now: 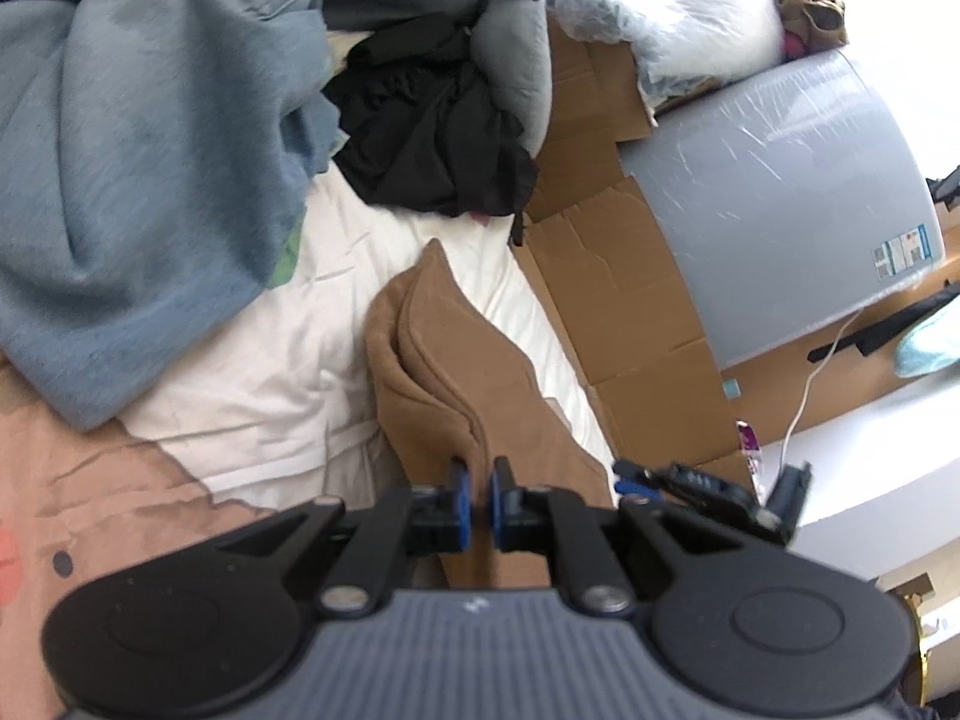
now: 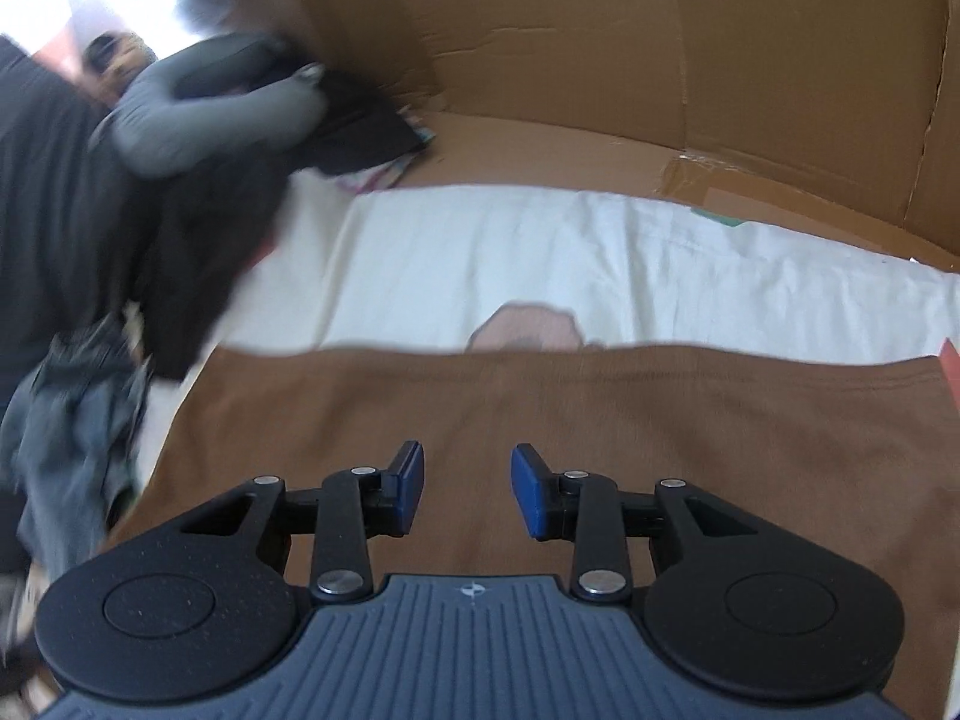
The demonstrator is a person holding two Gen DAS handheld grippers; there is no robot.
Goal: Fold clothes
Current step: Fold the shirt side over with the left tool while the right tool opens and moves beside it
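Brown garment [image 1: 456,384] pinched between left fingers [image 1: 459,495]; right fingers [image 2: 531,498] spread above it.

No text is readable; the label [image 1: 903,249] on the grey wrapped panel [image 1: 780,192] is too small to make out.

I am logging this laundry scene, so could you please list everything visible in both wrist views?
brown garment: one, brown, on the bed, pinched at a raised fold
white sheet: one, white, under the garment
blue garment: one, blue, heaped at left
black clothes: one pile, black, behind the brown garment
cardboard: flattened sheets, brown, beside the bed
grey panel: one, grey, plastic-wrapped, at right
white cable: one, white, at right
left gripper: shut on the brown fold
right gripper: open above the brown garment
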